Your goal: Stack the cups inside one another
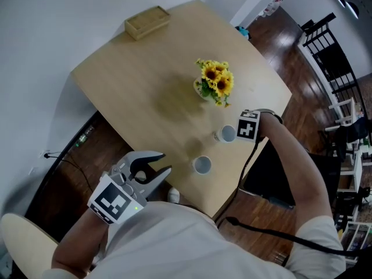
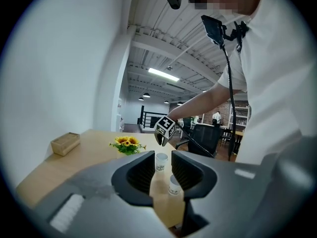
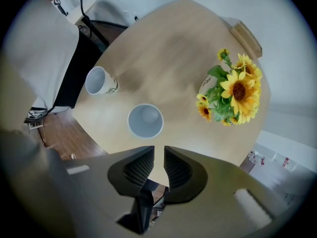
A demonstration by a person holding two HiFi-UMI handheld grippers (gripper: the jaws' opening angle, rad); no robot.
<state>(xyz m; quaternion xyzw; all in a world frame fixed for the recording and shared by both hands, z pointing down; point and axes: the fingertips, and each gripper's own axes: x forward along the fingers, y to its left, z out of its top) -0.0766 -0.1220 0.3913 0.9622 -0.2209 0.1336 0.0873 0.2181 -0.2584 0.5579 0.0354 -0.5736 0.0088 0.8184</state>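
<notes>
Two white paper cups stand upright and apart on the wooden table [image 1: 145, 80]. The farther cup [image 1: 226, 133] [image 3: 145, 120] [image 2: 161, 161] is empty, just beyond the tips of my right gripper [image 1: 238, 131] [image 3: 158, 152]. That gripper points steeply down, jaws a little apart, nothing between them. The nearer cup [image 1: 201, 165] [image 3: 101, 81] [image 2: 174, 185] stands close to the table's front edge. My left gripper [image 1: 165, 162] [image 2: 162, 155] hovers open off the table's near edge, left of the nearer cup, aimed at both cups and holding nothing.
A pot of sunflowers [image 1: 215, 81] [image 3: 233, 90] [image 2: 127, 145] stands mid-table behind the cups. A small wooden box [image 1: 147, 21] [image 2: 65, 143] sits at the far corner. Dark floor, a black chair [image 2: 203, 135] and cables surround the table.
</notes>
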